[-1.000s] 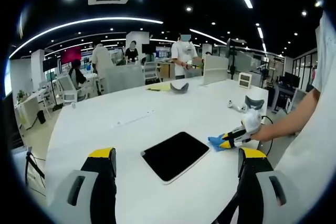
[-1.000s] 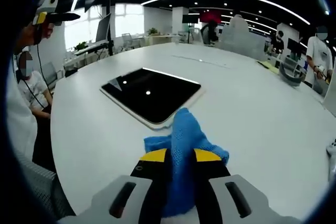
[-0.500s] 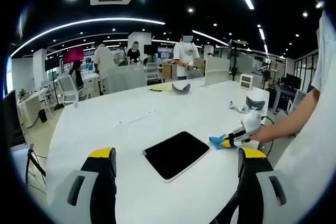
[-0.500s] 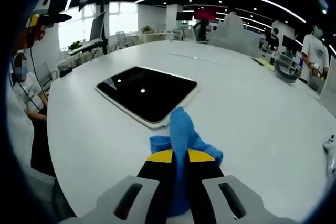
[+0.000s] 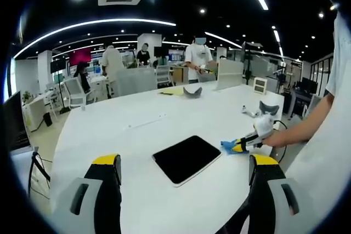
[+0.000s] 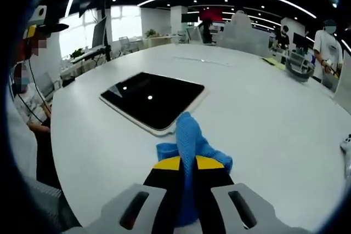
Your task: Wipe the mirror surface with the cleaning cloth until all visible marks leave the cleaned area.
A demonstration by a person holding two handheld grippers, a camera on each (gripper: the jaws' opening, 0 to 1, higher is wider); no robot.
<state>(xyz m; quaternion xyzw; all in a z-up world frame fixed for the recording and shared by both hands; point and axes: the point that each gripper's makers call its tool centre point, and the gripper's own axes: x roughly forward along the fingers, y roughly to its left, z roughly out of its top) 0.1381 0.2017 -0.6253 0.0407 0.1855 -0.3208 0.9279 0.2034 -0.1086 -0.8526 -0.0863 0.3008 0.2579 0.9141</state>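
Count: 1 mirror (image 6: pixel 152 98), 1 blue cloth (image 6: pixel 189 146), 2 grippers (image 5: pixel 181 182) (image 6: pixel 187 171), 1 white worktop (image 6: pixel 263 119), 1 far grey headset (image 5: pixel 191 91).

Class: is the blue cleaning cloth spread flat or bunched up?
Bunched up: the blue cleaning cloth rises in a fold, pinched by the right gripper.

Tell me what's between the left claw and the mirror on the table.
Nothing but bare white table. In the left gripper view the open left claw hangs short of the mirror, with no object in the stretch between them.
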